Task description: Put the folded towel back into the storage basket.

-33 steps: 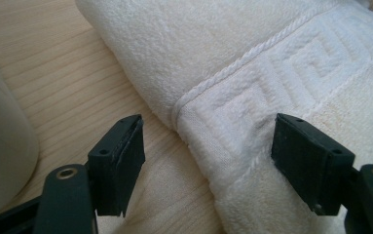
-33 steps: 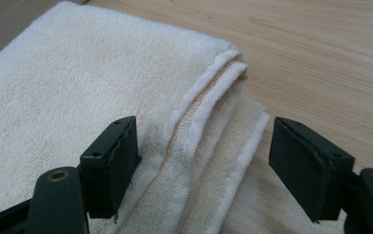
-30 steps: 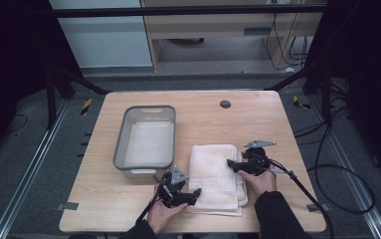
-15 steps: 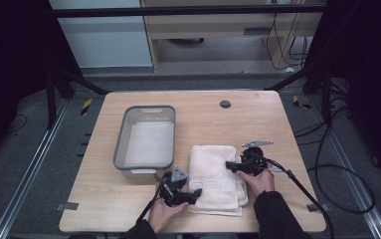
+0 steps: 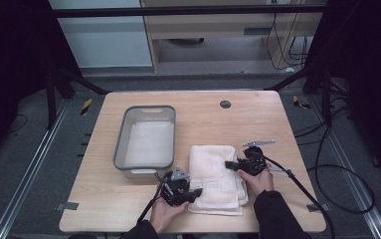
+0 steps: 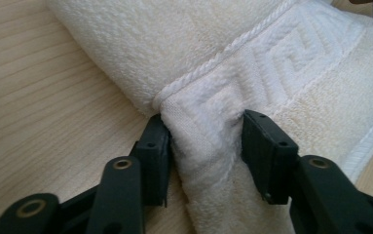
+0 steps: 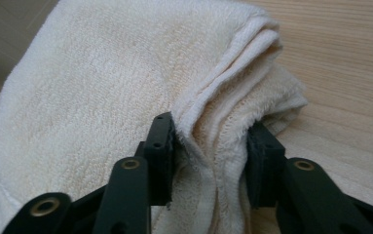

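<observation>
A folded white towel (image 5: 213,172) lies on the wooden table near its front edge. My left gripper (image 5: 192,193) sits at the towel's near left edge. Its jaws have just been closing, and they pinch a bunched fold of the patterned border (image 6: 206,141); the left gripper (image 6: 206,148) is shut on it. My right gripper (image 5: 231,165) is at the towel's right side. Its jaws have also just been closing, and the right gripper (image 7: 211,146) squeezes the stacked layers of the towel (image 7: 106,83) at its folded edge.
A grey plastic tub (image 5: 120,139) with a pale inside stands left of the towel, close to the left gripper. A dark round grommet (image 5: 225,104) sits in the table's far middle. The right gripper's cable (image 5: 302,185) trails off over the right front edge.
Both grippers' jaws have narrowed onto the towel's edges. Both hands stay where they were, and the towel has not shifted.
</observation>
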Demonstrator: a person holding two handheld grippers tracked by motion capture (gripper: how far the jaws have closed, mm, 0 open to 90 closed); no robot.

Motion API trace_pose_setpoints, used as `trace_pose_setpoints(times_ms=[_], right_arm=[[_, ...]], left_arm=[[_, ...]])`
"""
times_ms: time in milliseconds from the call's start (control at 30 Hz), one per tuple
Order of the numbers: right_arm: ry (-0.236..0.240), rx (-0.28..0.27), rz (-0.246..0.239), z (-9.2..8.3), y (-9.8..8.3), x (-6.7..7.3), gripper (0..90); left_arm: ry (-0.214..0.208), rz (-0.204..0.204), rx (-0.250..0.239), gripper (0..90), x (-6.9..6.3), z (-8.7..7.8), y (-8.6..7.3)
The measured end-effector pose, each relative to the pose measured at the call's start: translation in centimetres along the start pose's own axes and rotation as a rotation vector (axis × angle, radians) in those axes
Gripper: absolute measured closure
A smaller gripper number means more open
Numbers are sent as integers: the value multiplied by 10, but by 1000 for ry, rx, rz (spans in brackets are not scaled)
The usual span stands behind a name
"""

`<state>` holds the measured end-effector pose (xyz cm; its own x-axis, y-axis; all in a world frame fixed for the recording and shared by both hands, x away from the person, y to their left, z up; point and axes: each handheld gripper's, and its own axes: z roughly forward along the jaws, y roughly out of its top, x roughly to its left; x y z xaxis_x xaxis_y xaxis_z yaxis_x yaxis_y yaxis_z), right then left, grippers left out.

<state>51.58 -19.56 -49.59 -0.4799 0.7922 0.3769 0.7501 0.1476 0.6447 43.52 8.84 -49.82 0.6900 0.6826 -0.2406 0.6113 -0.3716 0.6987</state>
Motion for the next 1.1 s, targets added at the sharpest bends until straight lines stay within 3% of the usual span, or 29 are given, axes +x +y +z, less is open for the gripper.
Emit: trace_pose_setpoints(times_ms=[167, 400, 1100], right_arm=[[14, -8, 11, -1, 1, 1, 683], [5, -20, 2, -6, 4, 5, 702], [38, -183, -65, -54, 15, 28, 708]], left_arm=[[-1, -7, 4, 630, -2, -1, 1], [-17, -18, -18, 730, 0, -4, 1], [-35, 35, -147, 747, -9, -35, 14]])
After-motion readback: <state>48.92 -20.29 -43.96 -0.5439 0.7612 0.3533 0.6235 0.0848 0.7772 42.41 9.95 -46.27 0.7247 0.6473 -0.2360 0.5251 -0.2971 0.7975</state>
